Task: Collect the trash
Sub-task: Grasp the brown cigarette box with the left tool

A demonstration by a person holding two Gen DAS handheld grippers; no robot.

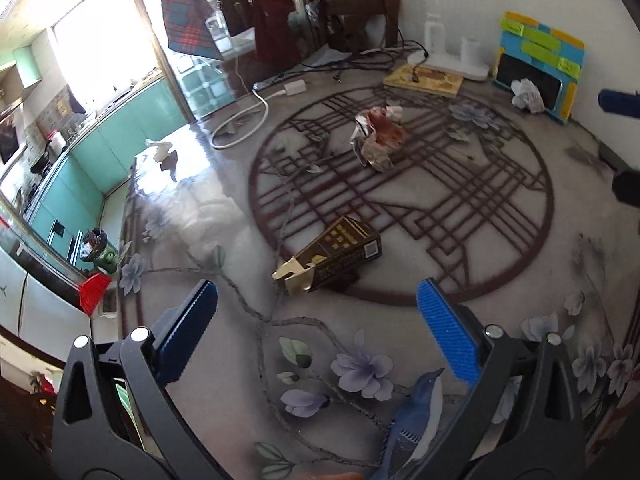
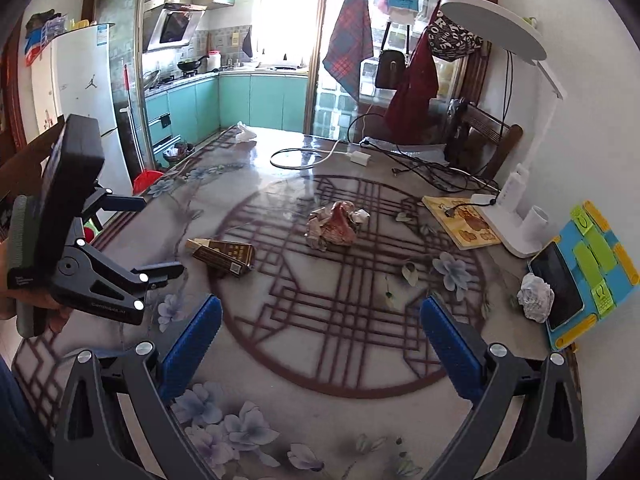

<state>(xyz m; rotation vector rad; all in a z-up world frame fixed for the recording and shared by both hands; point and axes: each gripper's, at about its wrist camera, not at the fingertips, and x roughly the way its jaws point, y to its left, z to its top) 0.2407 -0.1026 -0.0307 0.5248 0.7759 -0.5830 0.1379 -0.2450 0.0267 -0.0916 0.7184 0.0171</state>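
Observation:
A dark brown carton (image 1: 336, 254) with an open flap lies on the patterned table just beyond my open left gripper (image 1: 317, 285); in the right wrist view the carton (image 2: 226, 256) is left of centre. Farther in sits a crumpled red and silver wrapper (image 1: 378, 136) (image 2: 332, 224). A white paper ball (image 1: 528, 96) (image 2: 536, 296) rests against the phone stand on the right. A white tissue (image 1: 160, 150) (image 2: 246, 134) lies at the far table edge. My right gripper (image 2: 320, 302) hangs open over the near table, holding nothing. A hand holds the left gripper (image 2: 162, 236) at that view's left.
A white lamp (image 2: 520, 236), a yellow book (image 2: 460, 220), a phone on a colourful stand (image 2: 592, 276) and a charger with cables (image 2: 304, 156) crowd the far right of the table. A chair (image 2: 480, 136) stands behind. On the floor are a bin (image 1: 98, 250) and a red brush (image 1: 94, 290).

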